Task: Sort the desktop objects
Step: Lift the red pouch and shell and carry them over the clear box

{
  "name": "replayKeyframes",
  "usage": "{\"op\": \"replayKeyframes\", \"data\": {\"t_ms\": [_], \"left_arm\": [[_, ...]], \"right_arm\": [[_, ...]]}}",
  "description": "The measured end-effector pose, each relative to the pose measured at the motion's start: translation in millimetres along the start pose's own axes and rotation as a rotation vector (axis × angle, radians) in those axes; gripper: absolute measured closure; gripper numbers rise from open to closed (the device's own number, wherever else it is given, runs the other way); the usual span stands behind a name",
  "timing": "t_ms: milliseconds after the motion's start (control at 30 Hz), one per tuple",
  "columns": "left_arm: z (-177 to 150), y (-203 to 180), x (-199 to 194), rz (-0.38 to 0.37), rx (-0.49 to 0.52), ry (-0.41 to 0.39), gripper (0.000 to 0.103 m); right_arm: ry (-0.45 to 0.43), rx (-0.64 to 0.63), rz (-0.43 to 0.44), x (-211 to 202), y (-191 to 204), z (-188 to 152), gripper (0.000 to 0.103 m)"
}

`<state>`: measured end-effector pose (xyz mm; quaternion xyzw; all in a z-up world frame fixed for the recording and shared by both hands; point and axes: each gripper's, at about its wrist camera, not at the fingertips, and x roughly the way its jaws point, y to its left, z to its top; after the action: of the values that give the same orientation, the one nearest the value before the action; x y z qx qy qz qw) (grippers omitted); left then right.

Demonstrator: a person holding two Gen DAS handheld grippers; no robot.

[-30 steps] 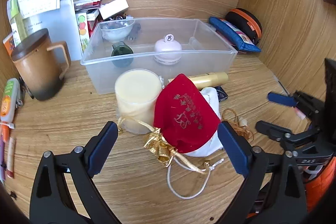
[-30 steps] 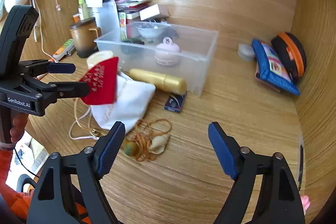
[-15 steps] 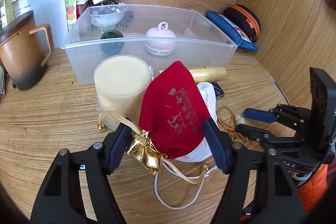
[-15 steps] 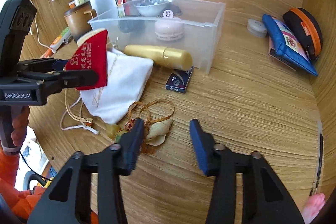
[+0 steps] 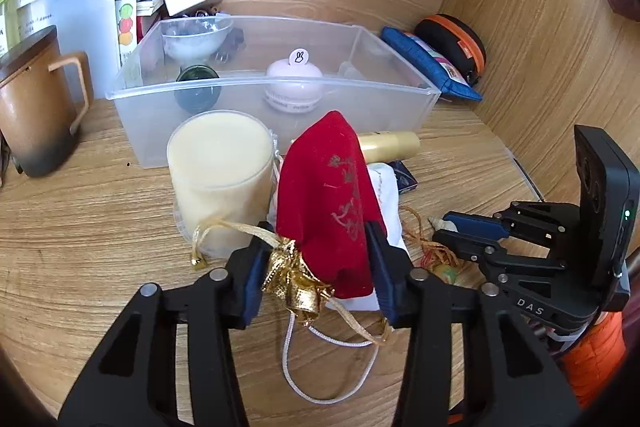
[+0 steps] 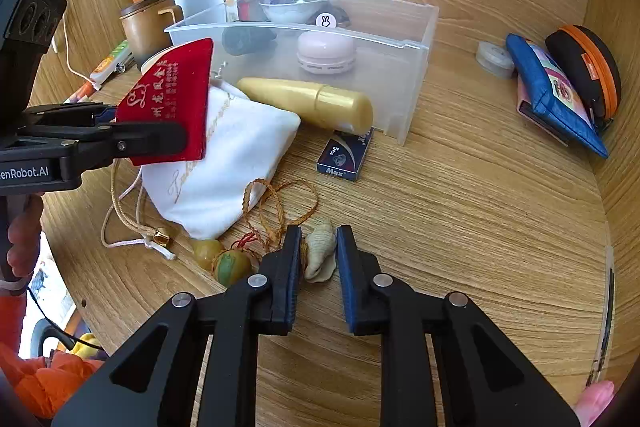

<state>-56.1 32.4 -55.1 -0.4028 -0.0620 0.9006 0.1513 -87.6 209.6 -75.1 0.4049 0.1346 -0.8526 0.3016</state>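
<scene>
On a cluttered wooden tabletop (image 6: 460, 219), two hand-held claws have just been closing, each on its own item. In the left wrist view, the left claw (image 5: 318, 267) is clenched on the lower part of a red velvet pouch (image 5: 328, 195), low in the centre of the frame; the pouch's gold ribbon tie (image 5: 296, 279) bunches against the left pad. The pouch stands just beside a cream candle jar (image 5: 220, 175) and over a white drawstring bag (image 5: 386, 187), with a clear plastic bin (image 5: 276, 95) behind them in mid-frame.

The right wrist view shows what the other barely catches: the right claw (image 6: 319, 255), bottom centre, is clenched on a pale seashell (image 6: 320, 251) strung on an orange cord (image 6: 280, 203), with two yellowish beads (image 6: 224, 263) lying just to its left. From the left camera, the shell is only a sliver at the claw's tips at centre right.

The right view also lays open the white bag's full spread, a gold tube (image 6: 312, 103) resting against the bin's front wall and a small dark blue box (image 6: 346, 155) below the tube's end; in the left view both peek out behind the pouch. It alone shows a small round tin (image 6: 494, 59) at upper right, next to a blue zip pouch (image 6: 556, 91) and a black case with orange trim (image 6: 588, 67). Inside the bin, both views show a pink round case (image 5: 292, 87). The brown mug (image 5: 36, 103) fills the left view's left edge.
</scene>
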Motion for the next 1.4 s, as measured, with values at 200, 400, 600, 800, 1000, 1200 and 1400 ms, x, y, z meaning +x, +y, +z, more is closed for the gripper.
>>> {"op": "replayKeyframes", "data": {"t_ms": [200, 400, 600, 800, 1000, 1200, 1400], "left_arm": [[-1, -2, -8, -0.003, 0.006, -0.013, 0.067], [-2, -6, -18, 0.009, 0.017, -0.034, 0.068], [-4, -6, -25, 0.033, 0.036, -0.044, 0.067], [-6, 5, -30, 0.052, 0.006, -0.057, 0.065], [-3, 10, -40, 0.063, -0.01, -0.091, 0.065], [2, 9, -57, 0.072, 0.007, -0.13, 0.065], [8, 6, -72, 0.098, 0.029, -0.159, 0.066]], "right_arm": [[-0.015, 0.034, 0.004, -7, -5, 1, 0.087], [-0.049, 0.046, 0.006, -22, -11, 4, 0.087], [-0.068, 0.045, 0.004, -32, -12, 3, 0.087], [-0.07, 0.04, 0.013, -35, -10, -1, 0.087], [-0.077, 0.031, 0.01, -38, -7, -2, 0.087], [-0.099, 0.035, 0.001, -47, -9, 3, 0.087], [-0.123, 0.019, -0.016, -56, -8, 12, 0.087]]}}
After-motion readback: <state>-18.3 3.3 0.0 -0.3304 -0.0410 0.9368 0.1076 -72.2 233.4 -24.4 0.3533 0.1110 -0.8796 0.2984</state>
